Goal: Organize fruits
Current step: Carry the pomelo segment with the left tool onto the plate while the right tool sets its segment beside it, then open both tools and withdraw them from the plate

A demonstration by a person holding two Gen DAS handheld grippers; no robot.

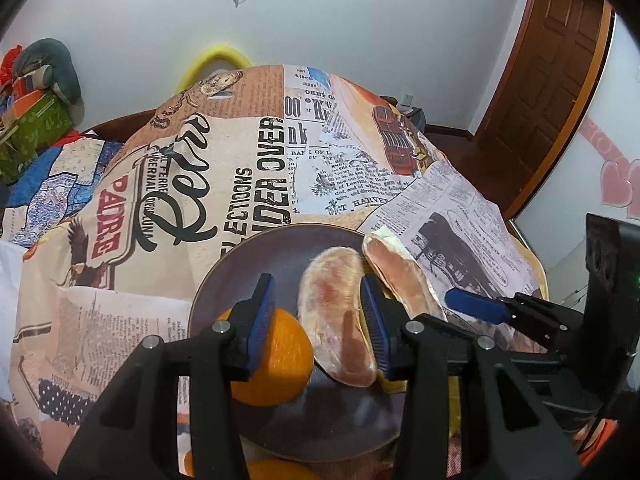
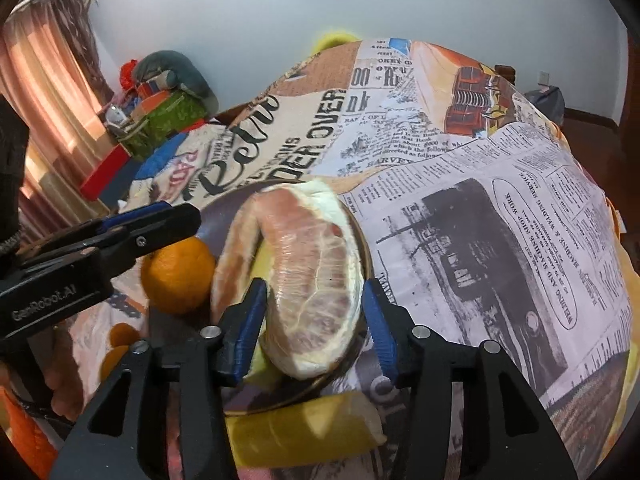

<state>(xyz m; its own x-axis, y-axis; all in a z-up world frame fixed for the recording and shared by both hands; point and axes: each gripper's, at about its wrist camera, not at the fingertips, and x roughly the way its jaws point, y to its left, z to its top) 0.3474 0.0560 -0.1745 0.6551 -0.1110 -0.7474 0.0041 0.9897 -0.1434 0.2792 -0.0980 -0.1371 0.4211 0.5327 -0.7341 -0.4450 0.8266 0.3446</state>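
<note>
A dark round plate (image 1: 256,256) lies on the newspaper-print tablecloth. On it are an orange (image 1: 280,360) and two peeled pomelo segments (image 1: 336,320) (image 1: 400,276). My left gripper (image 1: 320,320) is open above the plate, its fingers astride the nearer segment without gripping it. In the right wrist view my right gripper (image 2: 316,316) is open, its blue pads either side of a pomelo segment (image 2: 316,276) at the plate's right rim (image 2: 366,248). The orange (image 2: 178,276) sits to the left, under the left gripper's fingers (image 2: 152,216).
A piece of yellow pomelo peel (image 2: 296,432) lies on the cloth in front of the plate. More small oranges (image 2: 120,344) lie at the near left. Boxes and cushions (image 1: 36,112) are stacked at the far left. A brown door (image 1: 552,80) is at the right.
</note>
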